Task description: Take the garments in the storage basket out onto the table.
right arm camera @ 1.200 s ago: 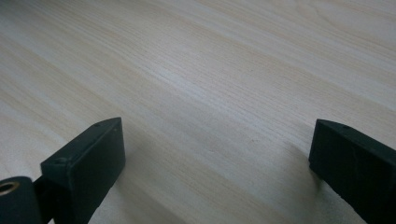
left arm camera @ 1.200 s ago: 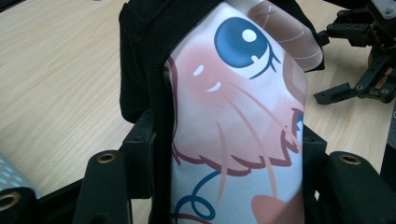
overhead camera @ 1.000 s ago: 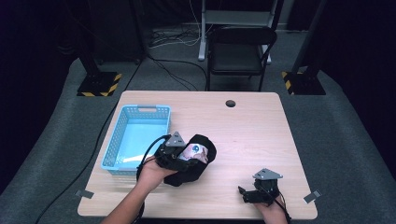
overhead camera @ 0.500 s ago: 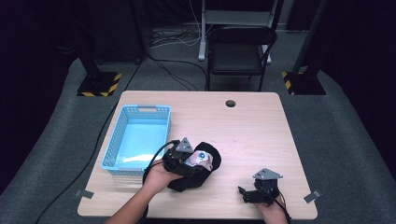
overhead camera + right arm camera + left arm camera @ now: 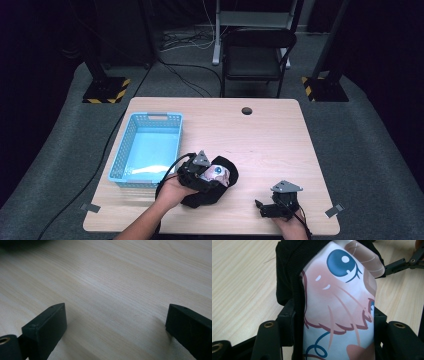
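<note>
A black cloth item (image 5: pixel 206 196) with a pink and white cartoon print and a blue eye (image 5: pixel 337 297) lies at the table's front middle. My left gripper (image 5: pixel 214 175) is shut on it, and in the left gripper view the printed cloth is pinched between the two jaws of that gripper (image 5: pixel 333 313). My right gripper (image 5: pixel 262 207) rests low at the front right of the table, apart from the cloth. In the right gripper view it (image 5: pixel 116 320) stands open over bare wood with nothing between the jaws. Its jaw tips also appear far off in the left gripper view (image 5: pixel 404 262).
A light blue plastic basket (image 5: pixel 125 150) sits at the table's left, just left of my left hand. The wooden table (image 5: pixel 270 140) has a round cable hole (image 5: pixel 246 110) near its far edge. A black chair (image 5: pixel 255 60) stands behind the table.
My left gripper has carried the cloth item a little toward the front and right, and lower onto the table. The right gripper has stayed where it was.
</note>
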Tool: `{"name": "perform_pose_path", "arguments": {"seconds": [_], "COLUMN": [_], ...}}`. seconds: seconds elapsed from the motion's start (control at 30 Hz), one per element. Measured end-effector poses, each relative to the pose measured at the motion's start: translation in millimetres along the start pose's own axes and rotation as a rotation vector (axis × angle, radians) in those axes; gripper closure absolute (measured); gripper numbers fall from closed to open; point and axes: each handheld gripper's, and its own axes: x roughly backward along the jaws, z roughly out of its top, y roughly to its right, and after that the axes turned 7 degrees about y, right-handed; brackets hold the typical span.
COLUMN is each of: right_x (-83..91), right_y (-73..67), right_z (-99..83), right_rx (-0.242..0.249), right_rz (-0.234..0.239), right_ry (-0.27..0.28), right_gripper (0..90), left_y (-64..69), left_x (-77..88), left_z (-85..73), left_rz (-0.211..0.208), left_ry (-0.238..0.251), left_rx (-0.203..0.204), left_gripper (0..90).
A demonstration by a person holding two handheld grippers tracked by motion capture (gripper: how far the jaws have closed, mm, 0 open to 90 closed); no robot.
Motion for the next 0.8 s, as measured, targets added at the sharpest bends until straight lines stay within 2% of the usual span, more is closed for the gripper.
{"name": "perform_pose_path", "arguments": {"seconds": [0.5, 0.8], "right_x": [-0.1, -0.2], "right_y": [-0.1, -0.2], "right_z": [0.0, 0.0], "right_rx": [0.002, 0.004], "right_rz": [0.001, 0.0], "right_ry": [0.0, 0.0], "right_gripper": [2.8, 2.7], "left_y": [1.2, 2.3], "left_x": [-14.4, -19.1], "left_z": [-6.4, -8.5], "left_rz": [-0.003, -0.006], "left_ry": [-0.035, -0.04], "left_rx": [0.003, 0.008], "left_gripper": [41.4, 40.7]}}
